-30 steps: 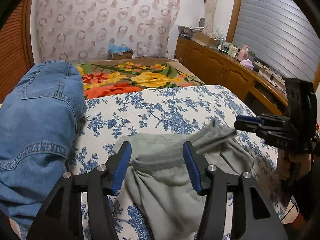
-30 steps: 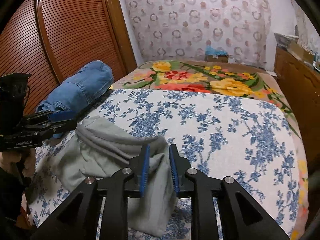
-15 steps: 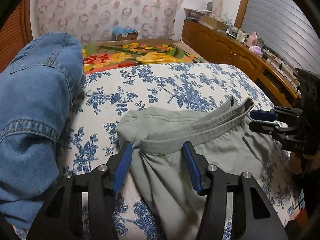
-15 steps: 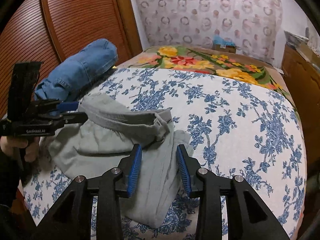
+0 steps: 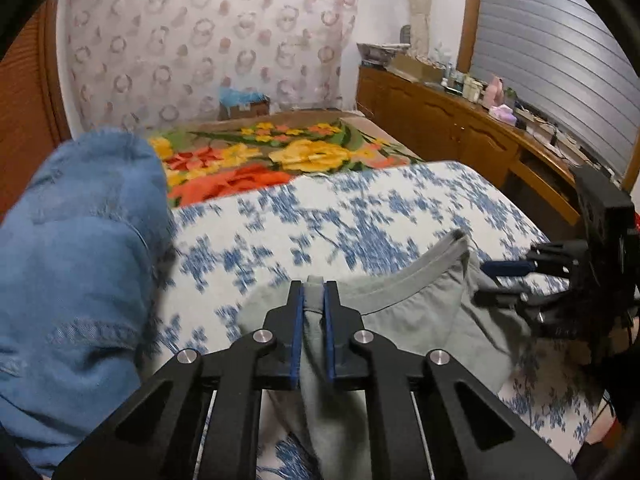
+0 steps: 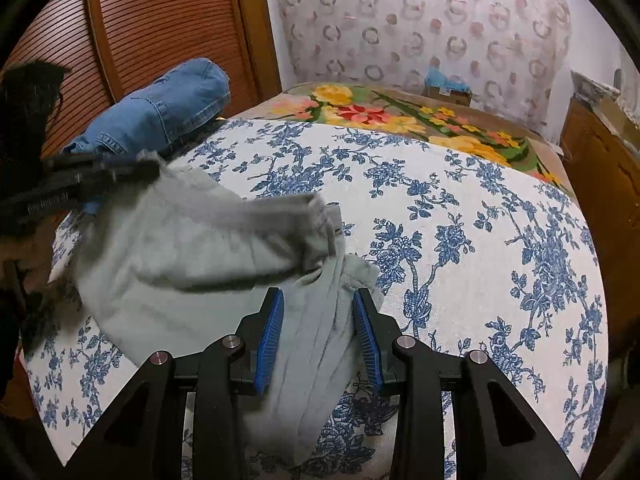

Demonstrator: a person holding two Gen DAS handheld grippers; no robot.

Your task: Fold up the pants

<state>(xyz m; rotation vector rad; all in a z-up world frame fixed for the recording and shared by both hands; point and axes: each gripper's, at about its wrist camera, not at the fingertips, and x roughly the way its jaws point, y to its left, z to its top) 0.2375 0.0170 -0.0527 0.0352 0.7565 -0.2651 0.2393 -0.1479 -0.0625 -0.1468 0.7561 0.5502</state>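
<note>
At the bed's left edge lies a bundle of jeans (image 5: 76,280). The left gripper (image 5: 312,312) has just clamped the waistband of the grey pants (image 6: 192,280), which lie crumpled at the bed's near edge. The right gripper (image 6: 318,332) straddles the other fabric, jaws partly apart and not pinching. Grasping is underway; next, the right should probably close, then both spread the pants flat.

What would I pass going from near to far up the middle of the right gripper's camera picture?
Right gripper → grey pants bunched on the bed → blue-and-white floral bedspread → bright flower blanket → cardboard box with blue stuff → patterned curtain.
</note>
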